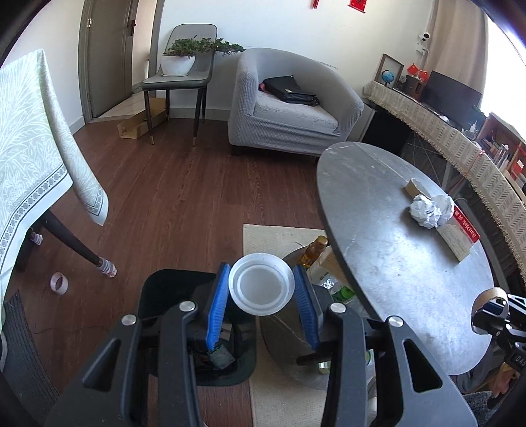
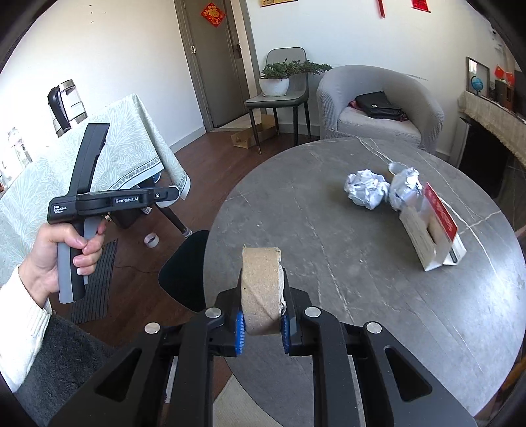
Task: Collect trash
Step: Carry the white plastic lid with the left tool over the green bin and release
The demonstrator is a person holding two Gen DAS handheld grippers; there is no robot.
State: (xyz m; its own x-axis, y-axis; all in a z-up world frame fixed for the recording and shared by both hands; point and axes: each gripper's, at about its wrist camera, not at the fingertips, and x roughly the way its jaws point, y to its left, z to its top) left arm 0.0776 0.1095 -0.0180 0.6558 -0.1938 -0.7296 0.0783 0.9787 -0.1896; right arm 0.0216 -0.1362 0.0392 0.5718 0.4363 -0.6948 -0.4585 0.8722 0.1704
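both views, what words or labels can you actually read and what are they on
"GenRobot.AI": side of the left gripper body, right wrist view.
"Data Acquisition System": small print at that gripper's rear end, barely legible.
"SanDisk": red edge of the box on the round table, left wrist view.
Chinese characters beside "SanDisk": too small to read.
Red door decoration and red wall hangings: too blurred to read.

Ahead of me a grey armchair [image 1: 289, 98] sits on the wood floor [image 1: 184, 190] by white walls (daylight glares from the right), a potted plant [image 1: 184, 56] on a chair.
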